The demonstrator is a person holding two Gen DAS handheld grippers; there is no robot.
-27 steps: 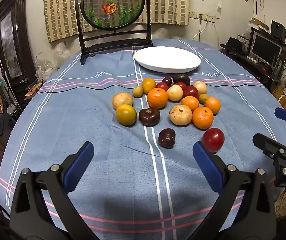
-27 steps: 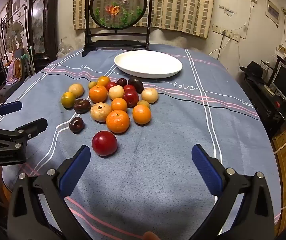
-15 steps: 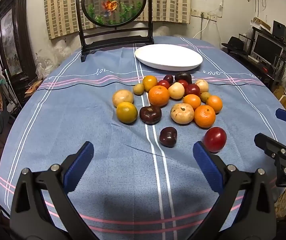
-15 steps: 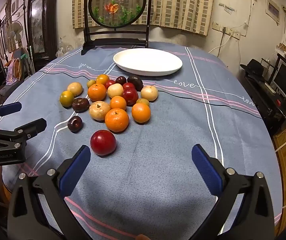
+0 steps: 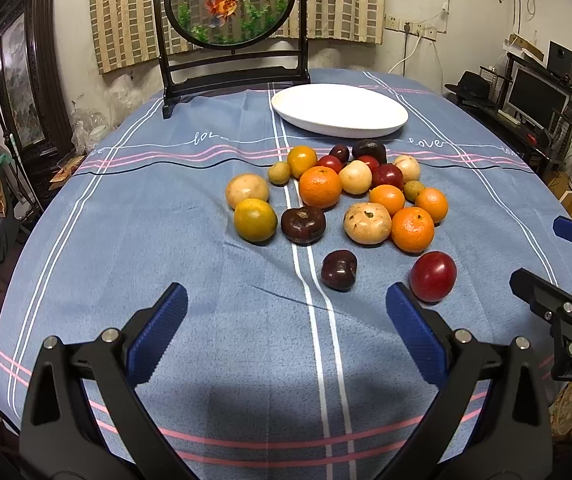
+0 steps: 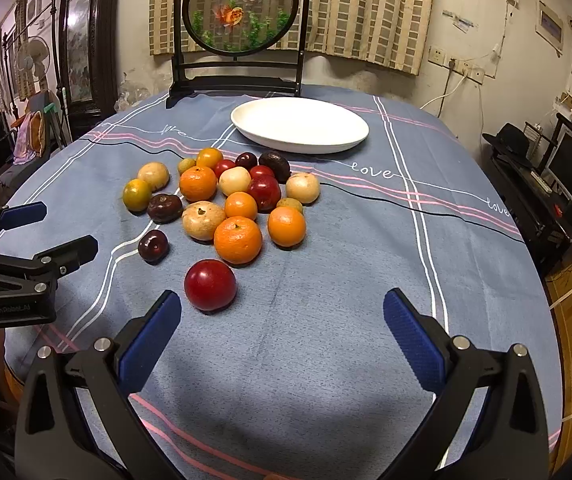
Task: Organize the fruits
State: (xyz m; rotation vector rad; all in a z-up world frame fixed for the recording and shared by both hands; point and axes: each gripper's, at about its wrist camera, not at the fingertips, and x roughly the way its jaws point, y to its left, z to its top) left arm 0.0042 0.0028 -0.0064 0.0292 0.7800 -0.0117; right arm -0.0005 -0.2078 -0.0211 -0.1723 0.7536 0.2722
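Left gripper [image 5: 286,312] held low, level, fingers spread, empty; right gripper [image 6: 282,312] likewise, spread, empty, red fruit [image 6: 210,285] at 11 o'clock beside its left finger [image 6: 150,340]

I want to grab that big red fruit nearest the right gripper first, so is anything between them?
Nothing visible: the open right gripper faces bare cloth up to the red fruit, which sits apart from the pile, toward its left finger.
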